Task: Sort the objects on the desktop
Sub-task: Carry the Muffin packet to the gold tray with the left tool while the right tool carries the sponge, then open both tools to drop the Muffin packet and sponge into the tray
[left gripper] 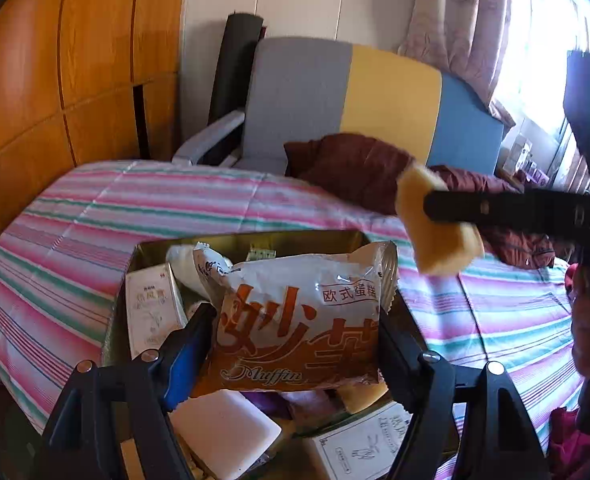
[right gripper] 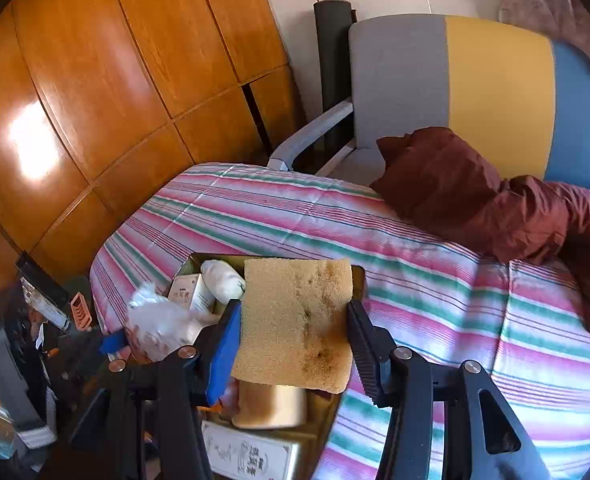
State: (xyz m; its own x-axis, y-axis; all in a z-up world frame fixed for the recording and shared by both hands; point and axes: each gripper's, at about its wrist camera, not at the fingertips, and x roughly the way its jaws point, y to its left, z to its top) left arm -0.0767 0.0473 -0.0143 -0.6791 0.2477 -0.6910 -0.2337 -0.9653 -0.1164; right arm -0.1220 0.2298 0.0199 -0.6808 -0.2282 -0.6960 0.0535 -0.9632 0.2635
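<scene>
My left gripper [left gripper: 295, 328] is shut on a muffin packet [left gripper: 299, 320], white and orange, held above a gold tin box [left gripper: 251, 240] on the striped bed. The tin holds white cartons [left gripper: 151, 308], a white block [left gripper: 227, 428] and other packets. My right gripper [right gripper: 295, 320] is shut on a yellow sponge [right gripper: 295, 320], held above the same tin [right gripper: 359, 280]. In the left wrist view the sponge [left gripper: 435, 228] and the right gripper's finger [left gripper: 495, 208] hang to the right of the tin. The muffin packet [right gripper: 155, 328] shows blurred at the left of the right wrist view.
A striped pink, green and white quilt [left gripper: 135, 208] covers the bed. A dark red jacket [right gripper: 495, 200] lies at its far side. A grey, yellow and blue chair [left gripper: 355, 100] stands behind. Wooden wardrobe doors [right gripper: 95, 100] are at left. Clutter [right gripper: 35, 320] lies beside the bed.
</scene>
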